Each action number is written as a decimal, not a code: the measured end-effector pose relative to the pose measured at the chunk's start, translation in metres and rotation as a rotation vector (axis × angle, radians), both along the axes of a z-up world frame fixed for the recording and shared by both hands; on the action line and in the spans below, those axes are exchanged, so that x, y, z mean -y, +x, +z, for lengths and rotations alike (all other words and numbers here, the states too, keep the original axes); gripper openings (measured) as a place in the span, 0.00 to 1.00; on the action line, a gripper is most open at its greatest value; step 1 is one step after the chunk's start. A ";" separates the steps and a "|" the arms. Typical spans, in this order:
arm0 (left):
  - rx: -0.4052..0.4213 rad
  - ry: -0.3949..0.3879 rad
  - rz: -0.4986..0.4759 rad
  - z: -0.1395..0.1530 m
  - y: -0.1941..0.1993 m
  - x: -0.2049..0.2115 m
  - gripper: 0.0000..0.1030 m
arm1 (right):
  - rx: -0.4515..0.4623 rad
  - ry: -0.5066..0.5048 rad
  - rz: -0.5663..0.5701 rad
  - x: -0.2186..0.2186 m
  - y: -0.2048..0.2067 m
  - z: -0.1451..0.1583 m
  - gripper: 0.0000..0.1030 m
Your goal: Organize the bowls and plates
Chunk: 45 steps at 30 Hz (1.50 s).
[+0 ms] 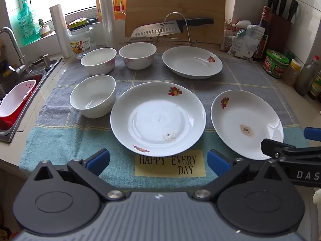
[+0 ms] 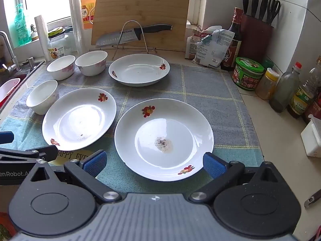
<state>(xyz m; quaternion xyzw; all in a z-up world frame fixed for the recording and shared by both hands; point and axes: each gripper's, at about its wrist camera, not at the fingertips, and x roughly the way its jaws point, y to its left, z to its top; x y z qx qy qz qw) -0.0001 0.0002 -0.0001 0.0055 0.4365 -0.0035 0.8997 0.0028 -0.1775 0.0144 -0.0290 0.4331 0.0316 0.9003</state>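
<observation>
Three white flowered plates lie on a grey and teal cloth (image 1: 60, 132): a middle plate (image 1: 158, 118) (image 2: 79, 118), a right plate (image 1: 246, 124) (image 2: 163, 139) with a brown stain, and a far plate (image 1: 192, 62) (image 2: 139, 72). Three white bowls stand at the left: a near bowl (image 1: 93, 96) (image 2: 42, 96) and two far bowls (image 1: 99, 60) (image 1: 138, 55). My left gripper (image 1: 158, 161) hangs open before the middle plate's near rim. My right gripper (image 2: 154, 160) is open, its blue pads either side of the right plate's near rim, above it.
A sink (image 1: 12, 100) with a red and white basket lies left of the cloth. A cutting board (image 1: 174, 8), a knife on a wire rack (image 1: 172, 27), jars and rolls stand behind. Bottles (image 2: 286, 88), a green-lidded jar and a knife block (image 2: 256, 34) line the right wall.
</observation>
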 end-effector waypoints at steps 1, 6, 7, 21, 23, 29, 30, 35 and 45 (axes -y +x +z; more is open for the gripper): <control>-0.004 -0.001 0.002 0.000 0.000 0.000 0.99 | -0.007 -0.002 -0.001 -0.001 0.000 0.000 1.00; -0.010 -0.006 0.011 0.001 -0.001 -0.003 0.99 | -0.007 0.001 0.001 -0.006 0.002 0.000 1.00; -0.004 0.008 -0.006 0.000 0.000 0.001 0.99 | -0.004 0.001 0.002 -0.004 0.002 0.001 1.00; 0.002 0.001 -0.006 0.004 -0.001 -0.003 0.99 | 0.014 0.004 -0.008 -0.005 -0.004 0.005 1.00; 0.002 0.001 -0.006 0.004 -0.001 -0.003 0.99 | 0.015 0.004 -0.008 -0.005 -0.005 0.005 1.00; 0.004 0.003 -0.007 0.005 -0.001 -0.004 0.99 | 0.018 0.005 -0.010 -0.005 -0.006 0.006 1.00; 0.004 0.004 -0.007 0.006 -0.001 -0.004 0.99 | 0.018 0.005 -0.010 -0.005 -0.005 0.007 1.00; 0.004 0.005 -0.008 0.007 -0.001 -0.004 0.99 | 0.019 0.004 -0.012 -0.006 -0.005 0.008 1.00; 0.004 0.006 -0.007 0.009 0.000 -0.004 0.99 | 0.020 0.005 -0.016 -0.007 -0.002 0.009 1.00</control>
